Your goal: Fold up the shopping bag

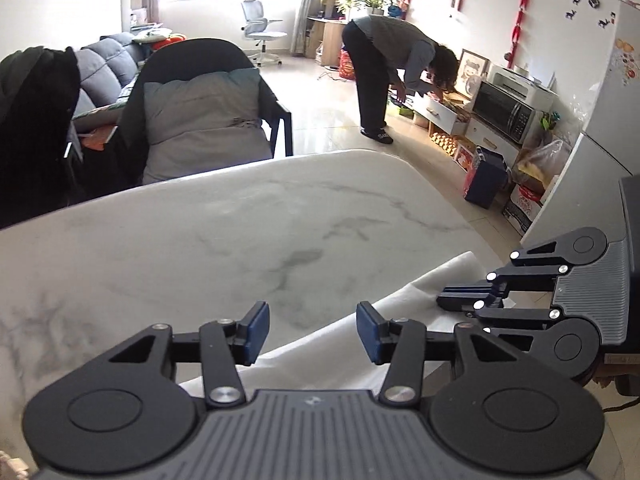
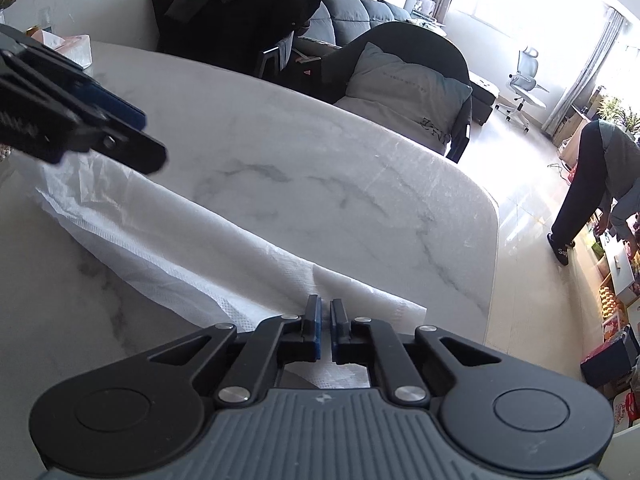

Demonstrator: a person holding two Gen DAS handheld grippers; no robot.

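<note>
Bag (image 2: 176, 256), one only, white and thin, lies flattened into a long narrow strip across the near part of the marble surface (image 2: 304, 148), so I would judge the lengthwise folds done and the shorter folds that make it a small packet not yet made. Two claws are at work on it. At the strip's near end the right claw (image 2: 325, 322) has its blue pads almost pressed together; the bag's end lies right at and under them, but from here I cannot tell whether the sheet is truly pinched or only lies beneath the tips. At the strip's other end the left claw (image 1: 312, 330) stands spread with nothing between its pads, the bag's edge running below the gap and not gripped; from the right wrist view it hangs above the crumpled far end, seemingly clear of it. My guess is that one end must next be carried over toward the other, and the thin film may slide on the smooth stone or spring back. Beyond the bag the surface is bare marble, with a tissue pack (image 2: 76, 50) at its far corner. Farther off stand two dark chairs, one with a grey cushion (image 1: 204, 120), then a sofa (image 1: 108, 64), an office chair (image 1: 260, 28), and one person (image 1: 392, 76) bending over an open drawer by the wall.
</note>
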